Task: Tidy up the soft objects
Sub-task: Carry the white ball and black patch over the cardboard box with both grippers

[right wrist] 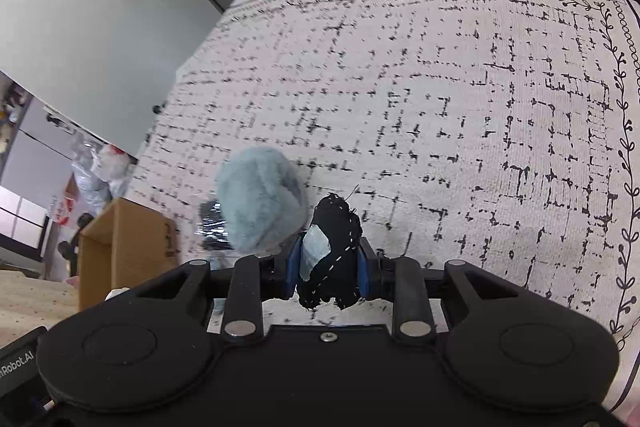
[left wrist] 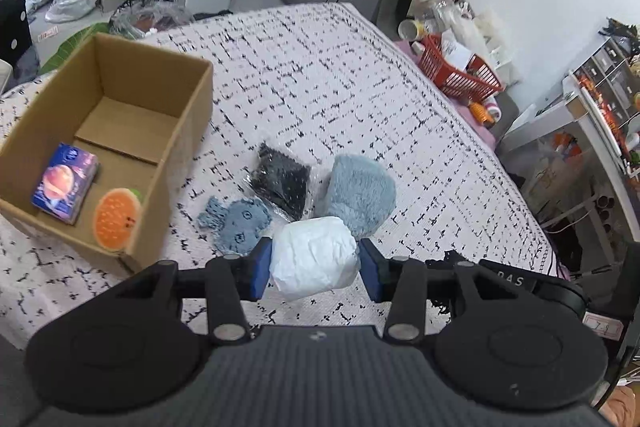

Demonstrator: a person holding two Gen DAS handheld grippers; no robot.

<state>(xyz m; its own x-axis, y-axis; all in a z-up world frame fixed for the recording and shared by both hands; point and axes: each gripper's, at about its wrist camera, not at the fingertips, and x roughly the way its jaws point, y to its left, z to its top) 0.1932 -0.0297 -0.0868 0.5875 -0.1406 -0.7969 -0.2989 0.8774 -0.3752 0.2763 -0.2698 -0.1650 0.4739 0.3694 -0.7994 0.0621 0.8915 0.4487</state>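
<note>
The left gripper (left wrist: 315, 269) straddles a white wrapped bundle (left wrist: 314, 257), one blue pad touching its left side and the other just beside its right, so I cannot tell whether it is gripped or only framed. The cardboard box (left wrist: 180, 131), already holding a tissue pack (left wrist: 66, 183) and an orange sponge (left wrist: 116, 215), lies ahead and to this gripper's left, so the carry would go that way. The right gripper (right wrist: 328, 269) is clamped on a black stitched pouch (right wrist: 334, 255), with the blue fluffy toy (right wrist: 258, 203) just ahead-left and the box farther left.
</note>
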